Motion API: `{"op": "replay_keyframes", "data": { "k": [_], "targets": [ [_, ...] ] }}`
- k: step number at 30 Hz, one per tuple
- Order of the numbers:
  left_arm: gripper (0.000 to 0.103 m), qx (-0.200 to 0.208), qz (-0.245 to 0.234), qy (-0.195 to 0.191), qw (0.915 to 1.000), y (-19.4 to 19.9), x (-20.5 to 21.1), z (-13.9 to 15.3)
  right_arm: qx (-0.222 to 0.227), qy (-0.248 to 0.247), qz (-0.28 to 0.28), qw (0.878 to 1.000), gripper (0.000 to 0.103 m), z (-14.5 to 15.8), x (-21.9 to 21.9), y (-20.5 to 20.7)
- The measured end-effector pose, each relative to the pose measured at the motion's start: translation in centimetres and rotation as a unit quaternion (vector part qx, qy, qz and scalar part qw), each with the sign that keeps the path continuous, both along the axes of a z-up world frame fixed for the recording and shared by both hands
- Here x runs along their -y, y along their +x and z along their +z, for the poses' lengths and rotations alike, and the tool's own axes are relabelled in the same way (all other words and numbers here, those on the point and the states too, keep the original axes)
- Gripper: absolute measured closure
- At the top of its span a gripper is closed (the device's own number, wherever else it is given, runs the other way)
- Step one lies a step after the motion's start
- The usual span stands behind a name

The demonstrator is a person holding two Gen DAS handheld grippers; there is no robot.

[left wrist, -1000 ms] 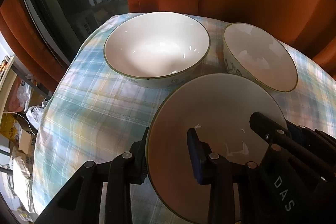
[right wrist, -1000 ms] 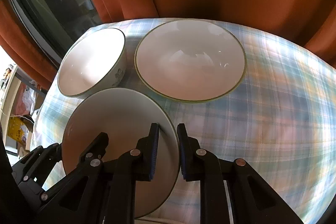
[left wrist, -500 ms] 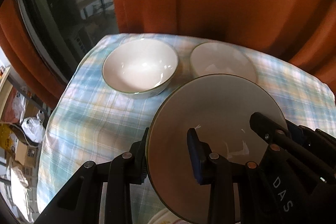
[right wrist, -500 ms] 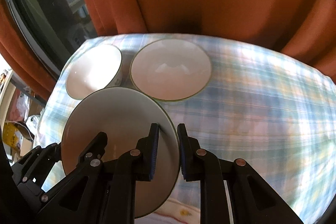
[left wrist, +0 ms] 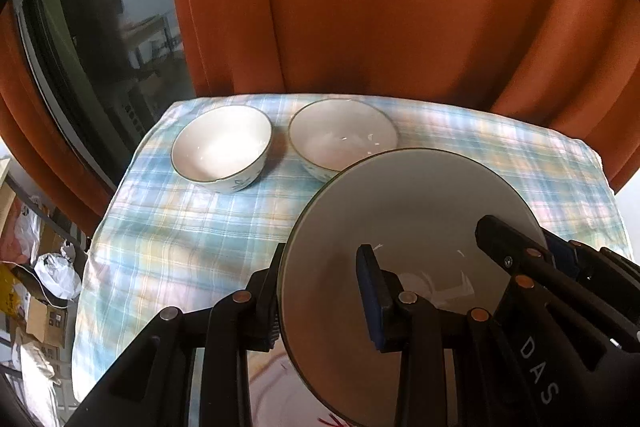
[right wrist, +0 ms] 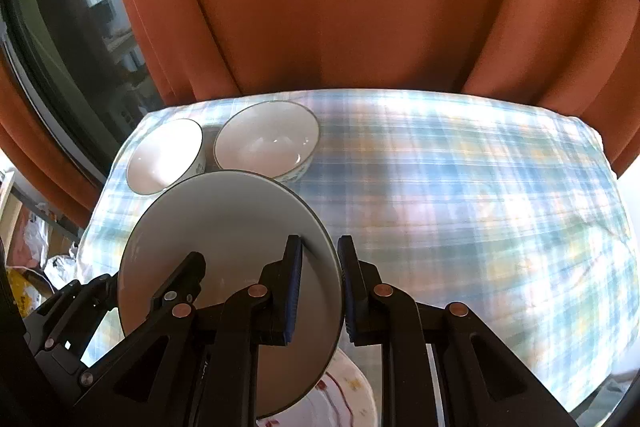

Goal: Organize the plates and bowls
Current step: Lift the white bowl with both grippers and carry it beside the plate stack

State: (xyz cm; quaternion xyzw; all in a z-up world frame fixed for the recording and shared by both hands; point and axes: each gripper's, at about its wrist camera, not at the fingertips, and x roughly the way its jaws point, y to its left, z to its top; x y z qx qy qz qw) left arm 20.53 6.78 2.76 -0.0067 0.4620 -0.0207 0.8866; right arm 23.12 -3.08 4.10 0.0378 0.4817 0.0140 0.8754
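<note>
plate: plain white, thin dark rim, held tilted above the plaid worktop
left gripper: fingers clamped on its left edge
right gripper: pinching the right edge, angled down

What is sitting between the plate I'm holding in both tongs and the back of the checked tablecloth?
Two white green-rimmed bowls stand side by side beyond the round grey plate, toward the far left. The checked tablecloth to their right looks clear.

I see 2 bowls side by side at far edge of table: left bowl, right bowl; plate nearer, above cloth.
</note>
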Motion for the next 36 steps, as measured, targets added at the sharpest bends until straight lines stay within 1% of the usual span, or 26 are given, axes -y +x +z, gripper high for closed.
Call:
{"op": "replay_keyframes", "data": {
  "k": [4, 10, 13, 19, 25, 36],
  "targets": [
    [0.071, 0.010, 0.001, 0.006, 0.9999, -1.6, 1.5, 0.7, 0.012, 0.007, -0.003, 1.000, 0.081, 0.9, 1.8, -1.9],
    [0.071, 0.012, 0.001, 0.012, 0.9999, -3.6, 4.3, 1.5, 0.020, 0.016, -0.003, 1.000, 0.081, 2.0, 4.8, -4.5],
    [0.071, 0.012, -0.003, 0.019, 0.9997, -4.6, 6.1, 1.6, 0.019, 0.022, -0.006, 1.000, 0.081, 1.8, 6.7, -5.5],
    [0.071, 0.016, -0.004, 0.021, 0.9996, -6.5, 9.4, 1.3, 0.021, 0.022, -0.005, 1.000, 0.081, 1.5, 10.0, -7.5],
    [0.071, 0.020, -0.004, 0.029, 0.9994, -8.1, 12.0, 0.5, 0.028, 0.029, -0.003, 0.999, 0.082, 0.8, 12.8, -9.3],
    [0.071, -0.009, -0.007, 0.029, 0.9995, -9.7, 16.8, -2.5, 0.006, 0.027, -0.007, 1.000, 0.082, -2.1, 17.6, -11.4]
  ]
}}
